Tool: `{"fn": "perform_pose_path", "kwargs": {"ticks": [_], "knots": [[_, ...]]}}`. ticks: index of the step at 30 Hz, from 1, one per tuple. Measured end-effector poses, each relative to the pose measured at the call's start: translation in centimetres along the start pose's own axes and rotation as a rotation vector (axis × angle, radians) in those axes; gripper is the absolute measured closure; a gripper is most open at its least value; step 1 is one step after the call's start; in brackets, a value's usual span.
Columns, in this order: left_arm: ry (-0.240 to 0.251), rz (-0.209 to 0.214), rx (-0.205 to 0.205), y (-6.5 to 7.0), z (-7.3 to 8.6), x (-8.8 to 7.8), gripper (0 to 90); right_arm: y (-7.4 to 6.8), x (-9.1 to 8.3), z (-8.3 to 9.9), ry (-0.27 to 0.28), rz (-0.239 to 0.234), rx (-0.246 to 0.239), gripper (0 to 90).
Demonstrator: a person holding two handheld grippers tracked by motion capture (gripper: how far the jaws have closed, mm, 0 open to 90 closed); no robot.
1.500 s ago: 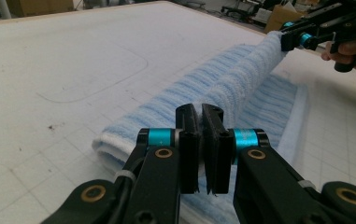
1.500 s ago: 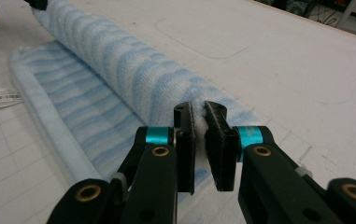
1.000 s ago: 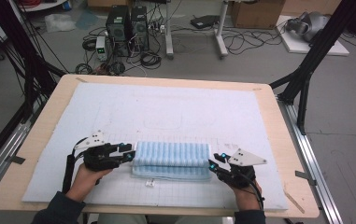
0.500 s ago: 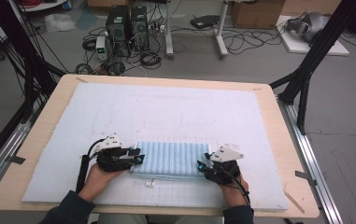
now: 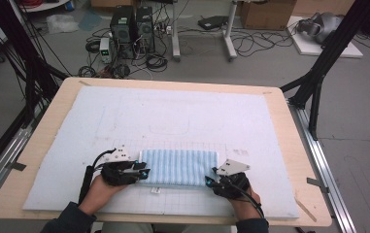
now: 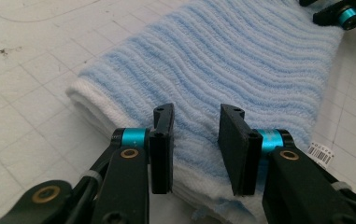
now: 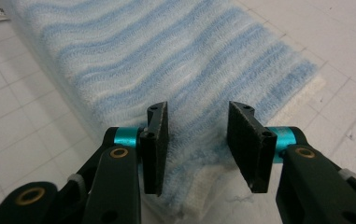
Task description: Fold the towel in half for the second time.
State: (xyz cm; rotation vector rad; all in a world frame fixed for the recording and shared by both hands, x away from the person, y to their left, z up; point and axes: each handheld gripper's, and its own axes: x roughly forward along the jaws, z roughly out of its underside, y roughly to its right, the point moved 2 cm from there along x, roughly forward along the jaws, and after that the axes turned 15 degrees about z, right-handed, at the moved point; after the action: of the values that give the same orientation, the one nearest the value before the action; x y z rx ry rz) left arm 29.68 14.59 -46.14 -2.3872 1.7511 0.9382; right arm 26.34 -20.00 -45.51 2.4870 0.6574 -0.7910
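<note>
Lying folded low in the middle of the high view, a blue-and-white striped terry towel (image 5: pixel 178 167) is being flanked by both grippers on the white gridded mat (image 5: pixel 197 116) covering the wooden desk (image 5: pixel 296 145). The left gripper (image 6: pixel 195 140) is being held over the towel's left end, its jaws having just been closing, still gapped with nothing pinched. The right gripper (image 7: pixel 198 135) is being poised over the other end, jaws moderately apart, gripping nothing.

Grey floor (image 5: pixel 270 63) holds 2 computer towers (image 5: pixel 133 26), tangled cables (image 5: pixel 255 43), cardboard boxes (image 5: pixel 265 12).
</note>
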Motion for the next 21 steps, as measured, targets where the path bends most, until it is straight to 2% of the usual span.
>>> {"fn": "perform_pose_path", "kwargs": {"ticks": [3, 6, 8, 10, 11, 13, 15, 16, 18, 19, 21], "knots": [[0.041, 0.008, -0.034, -0.4, -0.1, -0.3, 63.3, 0.4, -0.3, -0.1, 0.002, -0.03, 0.009, 53.3], [0.094, -0.024, -0.034, -1.0, -0.4, -1.0, 57.1, 1.5, -1.1, -0.1, 0.073, -0.019, 0.064, 46.6], [0.15, -0.033, -0.029, -1.5, -0.6, -1.6, 51.6, 2.3, -1.6, -0.2, 0.131, 0.013, 0.096, 37.1], [0.206, -0.038, -0.023, -1.8, -0.9, -2.3, 49.1, 3.1, -2.1, -0.2, 0.173, 0.061, 0.112, 33.8], [0.232, -0.039, -0.025, -1.9, -1.0, -2.6, 45.1, 3.4, -2.3, -0.2, 0.188, 0.08, 0.121, 30.9], [0.278, -0.06, -0.01, -2.0, -1.3, -3.3, 39.4, 4.0, -2.7, 0.0, 0.203, 0.111, 0.15, 26.8], [0.317, -0.077, -0.006, -2.2, -1.5, -4.0, 30.9, 4.5, -3.0, 0.3, 0.215, 0.12, 0.18, 22.8], [0.328, -0.075, 0.001, -2.3, -1.6, -4.3, 27.4, 4.7, -3.1, 0.4, 0.218, 0.133, 0.189, 20.2], [0.347, -0.086, 0.035, -2.5, -1.8, -4.9, 16.1, 5.1, -3.3, 0.5, 0.226, 0.148, 0.2, 19.0], [0.356, -0.095, 0.043, -2.5, -1.9, -5.2, 15.7, 5.3, -3.4, 0.6, 0.232, 0.166, 0.197, 17.3], [0.376, -0.086, 0.052, -2.6, -1.9, -5.8, 15.7, 5.6, -3.7, 0.7, 0.234, 0.186, 0.208, 15.9]]}}
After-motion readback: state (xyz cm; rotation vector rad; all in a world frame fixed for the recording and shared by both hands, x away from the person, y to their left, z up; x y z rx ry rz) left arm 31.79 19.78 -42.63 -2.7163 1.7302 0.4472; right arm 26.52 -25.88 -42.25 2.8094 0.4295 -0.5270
